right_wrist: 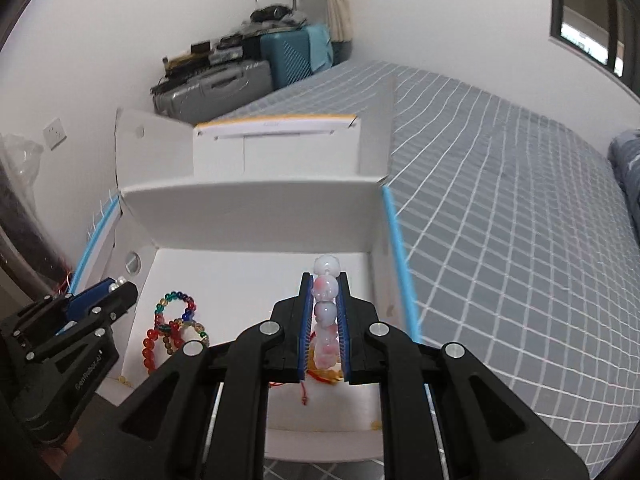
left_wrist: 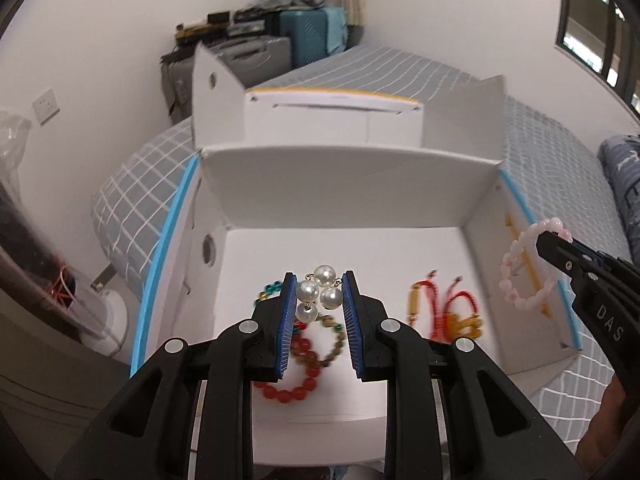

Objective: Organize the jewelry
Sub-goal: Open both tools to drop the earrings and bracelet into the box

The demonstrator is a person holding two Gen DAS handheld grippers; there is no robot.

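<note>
My left gripper [left_wrist: 319, 294] is shut on a white pearl piece [left_wrist: 318, 290] and holds it above the open white box [left_wrist: 344, 196]. On the box floor lie a red bead bracelet [left_wrist: 294, 384], a multicoloured bead bracelet [right_wrist: 178, 308] and a red cord bracelet with yellow beads [left_wrist: 444, 312]. My right gripper [right_wrist: 325, 312] is shut on a pink bead bracelet [right_wrist: 326, 312], held over the box's right side; that bracelet also shows in the left wrist view [left_wrist: 524, 268]. The left gripper shows at the left of the right wrist view [right_wrist: 116, 288].
The box sits on a bed with a grey checked cover [right_wrist: 520, 208]. Its lid flaps [left_wrist: 332, 120] stand up at the back. Suitcases [right_wrist: 256, 72] are stacked by the far wall. A dark blanket [left_wrist: 624, 184] lies at the right.
</note>
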